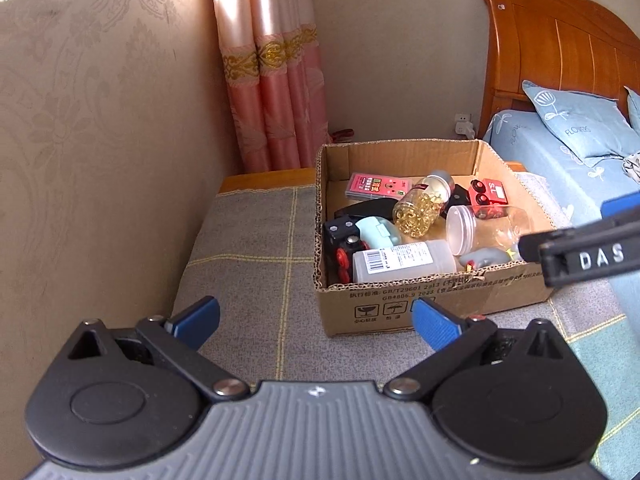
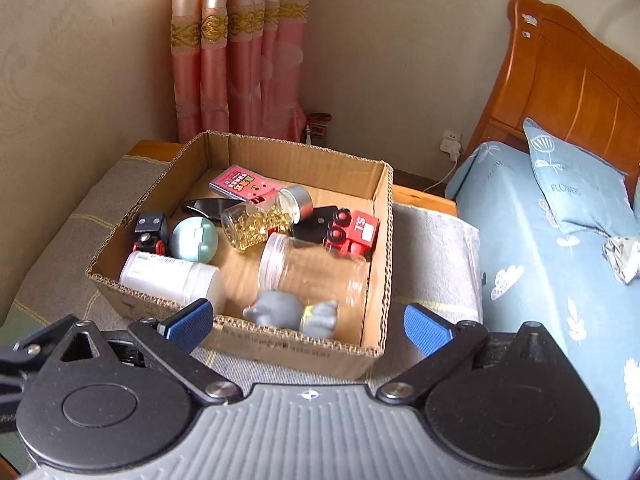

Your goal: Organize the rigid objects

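An open cardboard box (image 1: pixel 404 300) (image 2: pixel 280 344) stands on a grey checked cloth. Inside lie a white bottle (image 1: pixel 404 266) (image 2: pixel 172 276), a clear empty jar (image 1: pixel 488 224) (image 2: pixel 316 268), a jar of golden capsules (image 1: pixel 424 206) (image 2: pixel 260 218), a red toy truck (image 1: pixel 488 194) (image 2: pixel 354 232), a black toy engine (image 1: pixel 342 244) (image 2: pixel 150 230), a pale green round case (image 2: pixel 194 238), a pink card pack (image 1: pixel 378 186) (image 2: pixel 244 184) and a grey toy animal (image 2: pixel 292 314). My left gripper (image 1: pixel 316 320) is open and empty, in front of the box. My right gripper (image 2: pixel 308 326) is open and empty above the box's near edge.
A beige padded wall (image 1: pixel 100 140) stands at the left, with pink curtains (image 1: pixel 276 80) behind. A bed with blue bedding (image 2: pixel 560 260) and a wooden headboard (image 2: pixel 572 92) lies to the right. The right gripper's body (image 1: pixel 588 256) reaches in over the box's right corner.
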Available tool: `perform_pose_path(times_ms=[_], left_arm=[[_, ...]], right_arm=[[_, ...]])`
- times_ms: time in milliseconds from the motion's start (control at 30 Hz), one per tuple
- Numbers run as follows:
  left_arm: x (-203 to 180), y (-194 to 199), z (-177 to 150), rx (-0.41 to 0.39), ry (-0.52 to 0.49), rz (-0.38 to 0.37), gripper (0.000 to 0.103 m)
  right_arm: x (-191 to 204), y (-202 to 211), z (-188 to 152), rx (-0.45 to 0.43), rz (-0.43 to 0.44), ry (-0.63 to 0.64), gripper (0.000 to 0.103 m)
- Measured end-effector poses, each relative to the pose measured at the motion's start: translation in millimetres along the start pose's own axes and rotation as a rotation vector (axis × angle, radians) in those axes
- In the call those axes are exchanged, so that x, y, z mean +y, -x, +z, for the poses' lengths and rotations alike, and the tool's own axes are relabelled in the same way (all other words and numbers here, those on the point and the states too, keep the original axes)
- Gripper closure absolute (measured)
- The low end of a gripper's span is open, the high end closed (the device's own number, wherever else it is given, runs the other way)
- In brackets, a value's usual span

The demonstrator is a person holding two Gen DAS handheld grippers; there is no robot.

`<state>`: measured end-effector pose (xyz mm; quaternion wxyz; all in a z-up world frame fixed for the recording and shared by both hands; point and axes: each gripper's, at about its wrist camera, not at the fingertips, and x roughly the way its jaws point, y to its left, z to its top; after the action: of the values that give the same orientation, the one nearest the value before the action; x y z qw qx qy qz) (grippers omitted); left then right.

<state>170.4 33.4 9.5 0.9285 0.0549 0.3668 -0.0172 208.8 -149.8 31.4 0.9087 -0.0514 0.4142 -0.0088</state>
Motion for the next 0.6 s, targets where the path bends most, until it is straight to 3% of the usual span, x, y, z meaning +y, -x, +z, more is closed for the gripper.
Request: perform_pose_path(times_ms=[267, 600], left_arm=[[-3, 15, 2, -0.001, 0.019, -0.011, 0.001], [-7, 28, 8, -0.024, 0.027, 0.005, 0.001]], right_arm=[[-10, 21, -36, 0.013, -0.010, -0.107, 0.000], [-12, 36, -42, -0.022, -0.001, -0.142, 0.000]])
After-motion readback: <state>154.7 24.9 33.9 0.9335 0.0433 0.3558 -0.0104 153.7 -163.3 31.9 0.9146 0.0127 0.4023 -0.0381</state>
